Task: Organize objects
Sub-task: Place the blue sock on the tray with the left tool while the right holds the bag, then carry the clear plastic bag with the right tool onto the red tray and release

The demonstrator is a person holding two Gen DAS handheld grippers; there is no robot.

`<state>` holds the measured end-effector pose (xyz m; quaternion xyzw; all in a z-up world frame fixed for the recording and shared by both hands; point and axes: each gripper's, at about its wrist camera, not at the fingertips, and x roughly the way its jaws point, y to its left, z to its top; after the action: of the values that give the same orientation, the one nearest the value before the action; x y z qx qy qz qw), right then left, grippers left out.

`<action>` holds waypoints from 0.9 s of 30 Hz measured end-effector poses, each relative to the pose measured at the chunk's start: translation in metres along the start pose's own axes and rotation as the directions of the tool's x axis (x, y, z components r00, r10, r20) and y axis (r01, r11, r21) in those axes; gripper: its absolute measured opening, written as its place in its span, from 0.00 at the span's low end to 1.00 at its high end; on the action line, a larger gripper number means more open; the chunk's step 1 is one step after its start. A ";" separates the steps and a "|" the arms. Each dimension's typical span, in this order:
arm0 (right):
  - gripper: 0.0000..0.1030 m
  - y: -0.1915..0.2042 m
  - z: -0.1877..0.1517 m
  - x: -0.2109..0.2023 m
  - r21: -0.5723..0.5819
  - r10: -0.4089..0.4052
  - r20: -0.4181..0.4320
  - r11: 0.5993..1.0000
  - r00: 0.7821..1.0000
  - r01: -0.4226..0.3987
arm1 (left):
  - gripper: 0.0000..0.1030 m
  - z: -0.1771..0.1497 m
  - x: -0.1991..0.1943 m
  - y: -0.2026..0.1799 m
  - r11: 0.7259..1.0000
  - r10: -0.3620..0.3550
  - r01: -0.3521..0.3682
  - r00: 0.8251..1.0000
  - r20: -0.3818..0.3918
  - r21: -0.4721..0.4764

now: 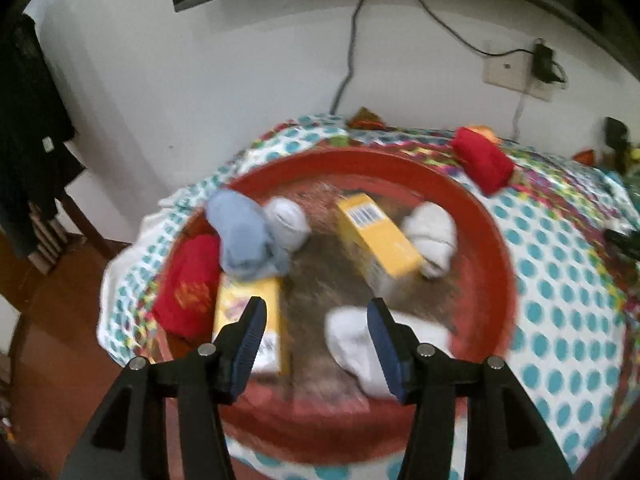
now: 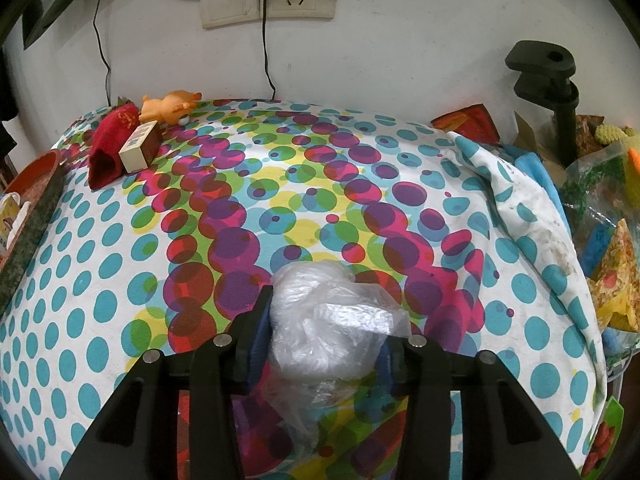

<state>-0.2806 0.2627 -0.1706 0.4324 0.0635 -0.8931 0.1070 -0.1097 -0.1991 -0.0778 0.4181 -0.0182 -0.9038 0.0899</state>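
While left gripper (image 1: 316, 326) hangs spread, empty, over red tray (image 1: 494, 236) holding socks (image 1: 352, 340) and boxes (image 1: 378, 236), right gripper (image 2: 320, 322) pinches crumpled bag (image 2: 332, 320) above cloth (image 2: 120, 240), likely tray-bound.

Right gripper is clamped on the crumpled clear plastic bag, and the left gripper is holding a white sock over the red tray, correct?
Not quite. The left wrist view shows the left gripper open and empty over the round red tray. The right gripper does clamp the crumpled clear plastic bag.
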 end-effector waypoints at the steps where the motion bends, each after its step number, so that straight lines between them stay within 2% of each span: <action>1: 0.39 -0.001 0.001 0.002 -0.002 -0.003 0.000 1.000 1.000 0.003 | 0.52 -0.004 -0.003 -0.001 1.000 -0.011 0.011 1.000 -0.004 -0.010; 3: 0.39 -0.002 0.000 0.003 -0.005 -0.007 0.000 1.000 1.000 0.007 | 0.52 -0.013 -0.008 -0.001 1.000 -0.022 0.022 1.000 -0.002 -0.019; 14: 0.39 -0.001 0.002 0.002 -0.004 -0.008 0.000 1.000 1.000 0.008 | 0.52 -0.063 -0.040 0.012 0.997 0.076 -0.075 0.994 0.073 -0.023; 17: 0.39 0.001 0.002 0.000 -0.011 -0.024 0.000 1.000 1.000 0.024 | 0.52 -0.076 -0.040 0.013 0.994 0.109 -0.110 0.991 0.072 0.015; 19: 0.39 0.002 0.001 -0.001 -0.012 -0.048 0.001 0.999 0.999 0.048 | 0.52 -0.082 -0.041 0.014 0.994 0.102 -0.104 0.992 0.078 0.029; 23: 0.36 -0.001 0.001 -0.004 0.067 -0.077 -0.025 0.995 0.997 0.078 | 0.52 -0.087 -0.044 0.015 0.995 0.096 -0.099 0.991 0.094 0.028; 27: 0.35 0.013 -0.003 -0.011 0.071 -0.063 -0.044 0.995 0.997 0.066 | 0.52 -0.086 -0.051 0.021 0.999 0.035 -0.035 0.993 0.110 -0.004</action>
<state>-0.2683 0.2518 -0.1637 0.4521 0.0473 -0.8886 0.0610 -0.0092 -0.2072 -0.0926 0.3672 -0.0295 -0.9237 0.1052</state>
